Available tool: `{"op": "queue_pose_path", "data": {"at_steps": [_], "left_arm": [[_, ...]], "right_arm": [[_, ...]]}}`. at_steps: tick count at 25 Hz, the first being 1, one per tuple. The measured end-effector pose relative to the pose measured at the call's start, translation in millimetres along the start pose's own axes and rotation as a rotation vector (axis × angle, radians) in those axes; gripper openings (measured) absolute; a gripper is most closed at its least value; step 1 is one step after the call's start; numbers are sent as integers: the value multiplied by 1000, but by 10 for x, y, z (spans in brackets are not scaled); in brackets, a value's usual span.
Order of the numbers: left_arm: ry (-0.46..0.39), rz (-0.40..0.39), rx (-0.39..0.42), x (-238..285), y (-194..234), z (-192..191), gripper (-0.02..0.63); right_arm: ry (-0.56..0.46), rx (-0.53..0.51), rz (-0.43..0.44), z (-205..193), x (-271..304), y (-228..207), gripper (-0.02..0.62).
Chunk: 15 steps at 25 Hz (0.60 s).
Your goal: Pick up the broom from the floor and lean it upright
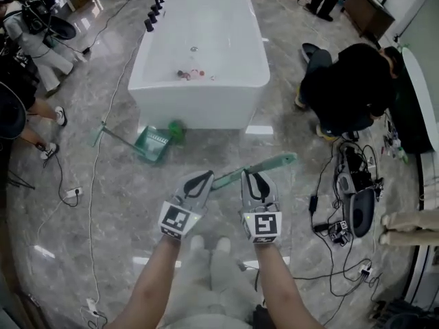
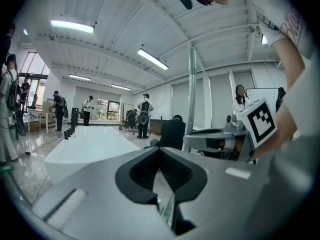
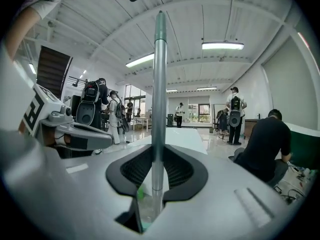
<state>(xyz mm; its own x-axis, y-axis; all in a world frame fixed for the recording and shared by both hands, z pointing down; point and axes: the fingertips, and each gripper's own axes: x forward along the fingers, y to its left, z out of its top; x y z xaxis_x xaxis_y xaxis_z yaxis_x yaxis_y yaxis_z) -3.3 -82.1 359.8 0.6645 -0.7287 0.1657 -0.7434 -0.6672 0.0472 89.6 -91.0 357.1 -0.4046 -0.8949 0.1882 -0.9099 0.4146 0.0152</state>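
The broom has a silver handle (image 3: 159, 109) with a green tip, standing upright in the right gripper view. My right gripper (image 3: 158, 151) is shut on that handle. In the head view the green broom head (image 1: 278, 162) lies low over the grey marble floor, ahead and to the right of my right gripper (image 1: 254, 179). My left gripper (image 1: 201, 181) is just left of it, apart from the broom, its jaws together with nothing between them. From the left gripper (image 2: 160, 150) view the handle (image 2: 192, 94) rises at the right, beside the other gripper.
A long white tub (image 1: 199, 81) stands ahead. A green dustpan (image 1: 152, 144) lies on the floor at its near-left corner. A person in black (image 1: 350, 88) crouches at the right. Cables and gear (image 1: 350, 197) cover the floor at the right. More people stand at the left (image 1: 31, 53).
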Motion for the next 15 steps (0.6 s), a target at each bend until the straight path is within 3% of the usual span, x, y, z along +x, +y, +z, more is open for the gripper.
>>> {"op": "queue_pose_path", "data": {"at_steps": [7, 15], "left_arm": [[-38, 48, 53, 88, 191, 521, 0], [-32, 49, 2, 300, 573, 475, 0]], "right_arm": [[45, -5, -42, 243, 151, -217, 72], [138, -85, -73, 146, 592, -322, 74]]}}
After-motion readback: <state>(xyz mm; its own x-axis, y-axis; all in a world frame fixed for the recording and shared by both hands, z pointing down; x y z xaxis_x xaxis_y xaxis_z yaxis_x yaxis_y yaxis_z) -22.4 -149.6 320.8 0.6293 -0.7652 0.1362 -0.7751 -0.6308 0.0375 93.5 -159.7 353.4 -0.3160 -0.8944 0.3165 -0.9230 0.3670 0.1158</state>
